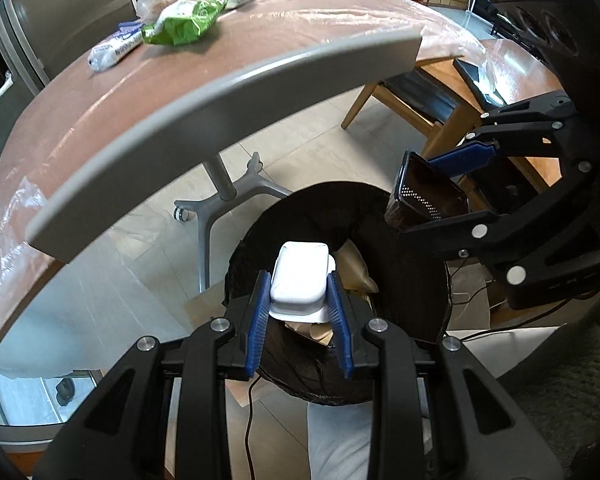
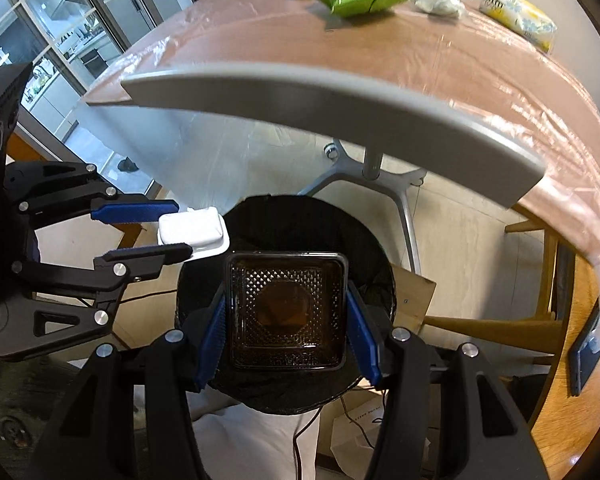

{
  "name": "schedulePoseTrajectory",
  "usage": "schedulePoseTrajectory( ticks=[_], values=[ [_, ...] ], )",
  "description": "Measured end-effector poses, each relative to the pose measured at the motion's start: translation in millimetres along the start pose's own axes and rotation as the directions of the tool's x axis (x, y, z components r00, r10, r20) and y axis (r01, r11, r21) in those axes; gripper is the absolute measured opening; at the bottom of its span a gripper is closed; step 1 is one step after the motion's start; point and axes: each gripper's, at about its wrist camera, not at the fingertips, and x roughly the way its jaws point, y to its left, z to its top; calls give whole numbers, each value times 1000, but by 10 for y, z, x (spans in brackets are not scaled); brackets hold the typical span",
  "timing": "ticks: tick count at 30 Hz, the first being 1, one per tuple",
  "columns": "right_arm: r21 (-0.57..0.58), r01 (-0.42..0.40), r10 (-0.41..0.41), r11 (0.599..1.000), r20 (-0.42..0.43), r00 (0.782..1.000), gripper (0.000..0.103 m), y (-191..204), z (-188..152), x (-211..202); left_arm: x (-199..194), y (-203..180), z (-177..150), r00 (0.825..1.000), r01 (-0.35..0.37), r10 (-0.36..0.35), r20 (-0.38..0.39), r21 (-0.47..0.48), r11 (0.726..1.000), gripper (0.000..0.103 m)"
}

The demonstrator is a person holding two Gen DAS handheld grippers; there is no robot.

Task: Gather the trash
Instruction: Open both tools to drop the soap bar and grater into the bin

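My left gripper [image 1: 300,292] is shut on a white plastic container [image 1: 300,276] and holds it over the black-lined trash bin [image 1: 404,280]; it also shows in the right wrist view [image 2: 192,230]. My right gripper [image 2: 286,316] is shut on a dark square plastic tray [image 2: 286,312] held above the same bin [image 2: 300,220]; the tray also shows in the left wrist view [image 1: 424,196]. Paper trash [image 1: 354,268] lies inside the bin.
A brown table [image 1: 260,52] with a grey edge stands just beyond the bin, with a green bag [image 1: 184,20], white wrappers [image 1: 114,50] and a yellow-white pack [image 2: 520,16] on it. Its grey wheeled leg [image 1: 220,196] is near. A wooden chair [image 1: 416,100] stands right. Cardboard [image 2: 414,292] lies beside the bin.
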Motion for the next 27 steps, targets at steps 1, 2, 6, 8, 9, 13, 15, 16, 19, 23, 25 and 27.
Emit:
schedulePoseTrajectory(
  ticks=[1,2,6,8,9,13,15,16,19,23,25,27],
  values=[
    [1,1,-1,1000,-7,1000,53,-4,-13,27,22,-8,-6,1000,4,-4,-3,3,1000,31],
    [1,2,-2,1000,-12,1000,53,-6,-8,45,43,-14,-14,1000,8,-8,-6,5,1000,31],
    [-7,17,-17,1000,-30,999,53,4,-39,131,106,-37,-41,1000,20,-20,-11,13,1000,31],
    [-8,25,-25,1000,-36,999,53,15,-39,169,158,-40,-42,1000,22,-22,-15,14,1000,31],
    [-7,28,-29,1000,-39,999,53,15,-46,195,172,-34,-50,1000,26,-26,-14,13,1000,31],
    [13,42,-41,999,-49,998,53,-22,-72,300,273,-18,-78,999,34,-34,-25,-3,999,31],
    [24,45,-44,999,-51,998,53,-10,-45,330,318,-1,-87,999,36,-36,-31,-8,999,31],
    [27,52,-50,998,-52,997,53,-19,-47,350,343,6,-89,999,36,-37,-32,-9,999,31],
    [34,62,-60,998,-57,997,53,-28,-64,404,378,5,-100,999,39,-39,-34,-11,999,31],
    [47,66,-63,997,-67,996,53,-63,-72,468,459,8,-114,998,48,-49,-46,-10,999,31],
    [57,68,-64,996,-71,995,53,-77,-77,495,494,13,-125,997,49,-49,-52,-9,999,31],
    [65,69,-64,996,-74,995,53,-93,-77,508,524,20,-132,997,56,-57,-56,-13,998,31]
  ],
)
